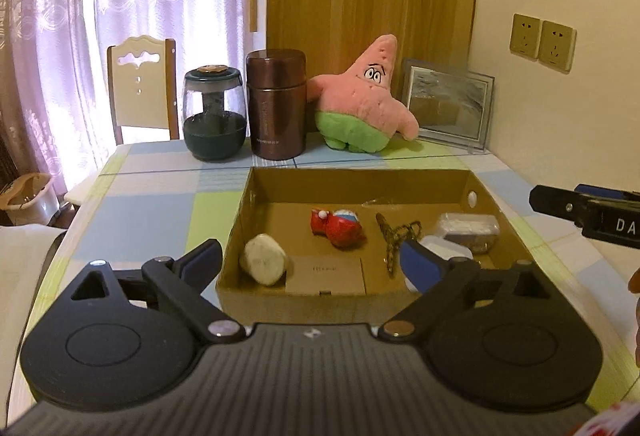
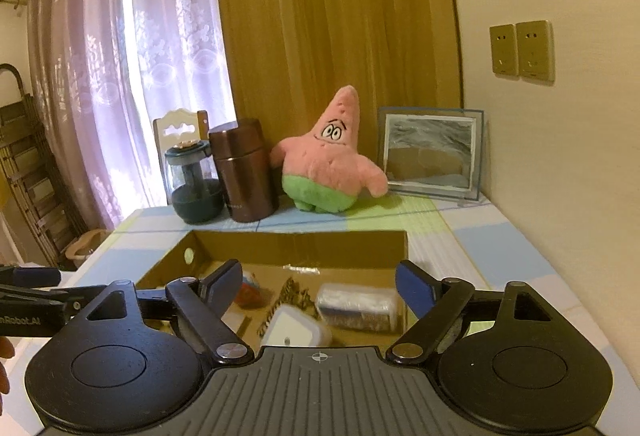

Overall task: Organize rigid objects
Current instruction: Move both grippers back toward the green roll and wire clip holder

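Observation:
A shallow cardboard box (image 1: pixel 360 184) (image 2: pixel 296 246) lies on the checked table. Inside it rest a pale stone (image 1: pixel 264 262), a red and white figurine (image 1: pixel 338 228) (image 2: pixel 250 294), a brass key-like ornament (image 1: pixel 394 240) (image 2: pixel 294 296), a wrapped block (image 1: pixel 470 232) (image 2: pixel 358 308) and a white lidded case (image 1: pixel 448 250) (image 2: pixel 296 330). My left gripper (image 1: pixel 310 262) hovers open over the box's near wall with nothing between its fingers. My right gripper (image 2: pixel 318 282) is open above the box's right half, apart from the objects below it.
Along the table's far edge stand a glass jar with a dark lid (image 1: pixel 214 114), a brown metal canister (image 1: pixel 276 104), a pink star plush (image 1: pixel 362 102) and a framed picture (image 1: pixel 448 104). A chair (image 1: pixel 142 88) stands behind the table. Wall sockets (image 1: pixel 542 42) sit on the right wall.

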Tool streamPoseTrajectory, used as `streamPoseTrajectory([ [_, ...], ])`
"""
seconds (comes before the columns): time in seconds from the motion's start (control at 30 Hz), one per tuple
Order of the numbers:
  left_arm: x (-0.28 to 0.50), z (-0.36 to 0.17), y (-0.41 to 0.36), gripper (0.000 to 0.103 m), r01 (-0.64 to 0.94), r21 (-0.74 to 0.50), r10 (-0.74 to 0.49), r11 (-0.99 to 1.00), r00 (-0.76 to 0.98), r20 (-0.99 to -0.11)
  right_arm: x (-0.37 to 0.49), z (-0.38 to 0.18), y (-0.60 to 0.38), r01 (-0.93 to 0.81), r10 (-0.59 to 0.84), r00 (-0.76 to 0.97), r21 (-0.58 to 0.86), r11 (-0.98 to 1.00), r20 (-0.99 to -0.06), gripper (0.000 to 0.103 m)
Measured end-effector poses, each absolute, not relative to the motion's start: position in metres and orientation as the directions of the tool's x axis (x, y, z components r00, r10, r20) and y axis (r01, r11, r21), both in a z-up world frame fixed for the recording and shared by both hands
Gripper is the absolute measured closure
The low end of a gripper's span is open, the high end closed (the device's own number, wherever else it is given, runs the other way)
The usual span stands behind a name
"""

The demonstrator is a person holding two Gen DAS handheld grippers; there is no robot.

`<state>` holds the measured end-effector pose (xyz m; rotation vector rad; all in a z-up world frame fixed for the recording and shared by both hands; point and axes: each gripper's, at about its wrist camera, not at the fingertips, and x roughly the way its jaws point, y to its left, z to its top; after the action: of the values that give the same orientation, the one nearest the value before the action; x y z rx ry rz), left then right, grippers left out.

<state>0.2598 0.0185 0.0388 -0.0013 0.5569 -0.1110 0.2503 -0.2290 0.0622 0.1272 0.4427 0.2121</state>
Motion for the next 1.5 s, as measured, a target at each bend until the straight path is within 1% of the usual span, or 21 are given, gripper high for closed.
streamPoseTrajectory([
  [0.17, 0.229, 0.034, 0.020, 0.005, 0.085, -0.011, -0.078, 0.996, 0.850, -0.522, 0.224, 0.054, -0.231, -0.169, 0.229, 0.869, 0.172, 0.970, -0.438, 0.018],
  [0.3, 0.206, 0.026, 0.022, 0.005, 0.076, -0.004, -0.066, 0.997, 0.847, -0.527, 0.202, 0.045, -0.231, -0.160, 0.220, 0.859, 0.167, 0.973, -0.463, 0.017],
  [0.63, 0.155, 0.001, 0.029, 0.005, 0.077, -0.022, -0.076, 0.997, 0.818, -0.570, 0.153, 0.015, -0.230, -0.126, 0.173, 0.838, 0.125, 0.984, -0.517, 0.015],
  [0.83, 0.136, -0.015, 0.032, 0.005, 0.078, -0.007, -0.067, 0.997, 0.798, -0.599, 0.139, -0.004, -0.229, -0.121, 0.159, 0.816, 0.104, 0.987, -0.555, 0.015],
  [1.0, 0.133, -0.029, 0.036, 0.005, 0.079, 0.004, -0.059, 0.997, 0.783, -0.620, 0.141, -0.017, -0.228, -0.121, 0.146, 0.802, 0.081, 0.989, -0.579, 0.015],
  [1.17, 0.139, -0.033, 0.039, 0.005, 0.070, -0.015, -0.064, 0.997, 0.776, -0.627, 0.147, -0.031, -0.225, -0.137, 0.146, 0.779, 0.062, 0.989, -0.610, 0.015],
  [1.3, 0.145, -0.038, 0.040, 0.005, 0.078, -0.019, -0.073, 0.997, 0.769, -0.635, 0.150, -0.039, -0.223, -0.175, 0.143, 0.777, 0.007, 0.985, -0.613, 0.015],
  [1.5, 0.154, -0.046, 0.044, 0.005, 0.077, -0.043, -0.086, 0.996, 0.757, -0.648, 0.162, -0.053, -0.233, -0.221, 0.174, 0.768, 0.000, 0.975, -0.616, 0.015],
])
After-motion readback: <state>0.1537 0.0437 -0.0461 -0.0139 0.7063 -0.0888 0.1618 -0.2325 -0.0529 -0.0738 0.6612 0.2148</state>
